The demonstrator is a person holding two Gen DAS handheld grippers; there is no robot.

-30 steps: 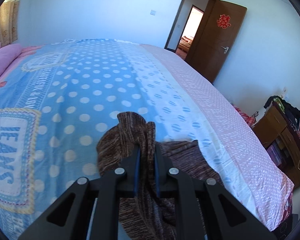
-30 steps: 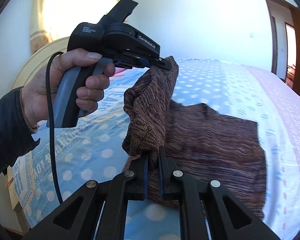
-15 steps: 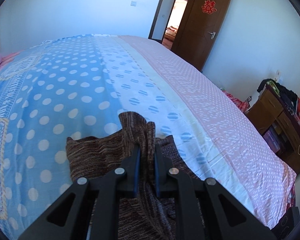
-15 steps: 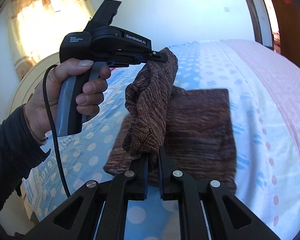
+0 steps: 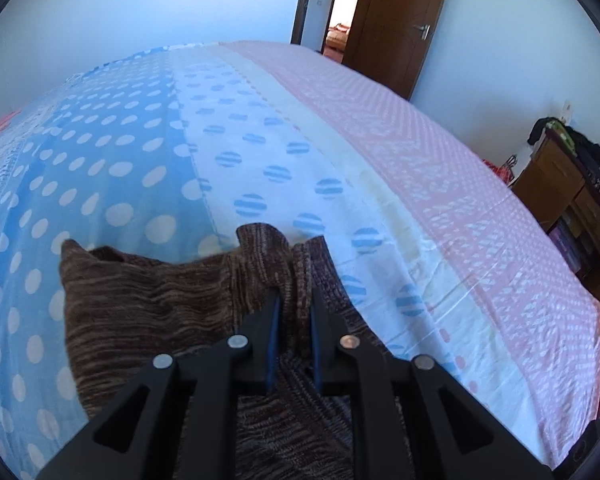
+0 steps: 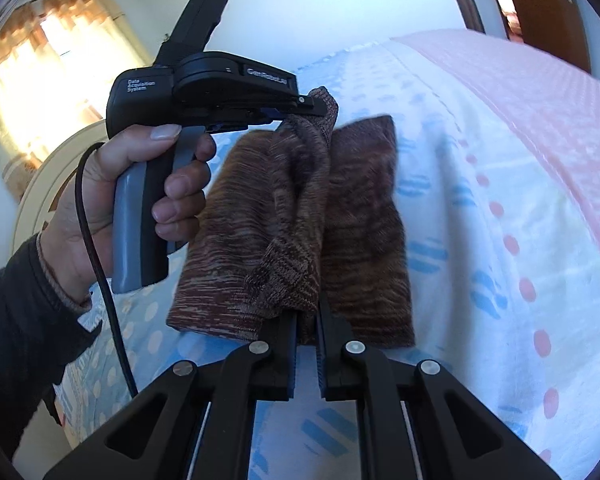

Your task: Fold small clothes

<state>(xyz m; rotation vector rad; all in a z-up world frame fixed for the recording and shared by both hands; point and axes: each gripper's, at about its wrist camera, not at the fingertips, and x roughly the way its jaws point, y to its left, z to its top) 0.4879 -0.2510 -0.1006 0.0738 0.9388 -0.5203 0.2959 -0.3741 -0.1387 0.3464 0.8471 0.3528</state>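
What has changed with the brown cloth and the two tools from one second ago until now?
Both tools carried the raised edge of the brown knit cloth across and lower over its lying half. The left tool is beginning to open with cloth between its jaws. The right tool stays clamped on it. The bed sheet is unchanged.

One brown marled knitted garment lies on one bed under a dotted blue, white and pink cover. Two black two-finger grippers are in view, the left and the right. One hand shows. One brown wooden door stands open, beside one brown wooden cabinet.
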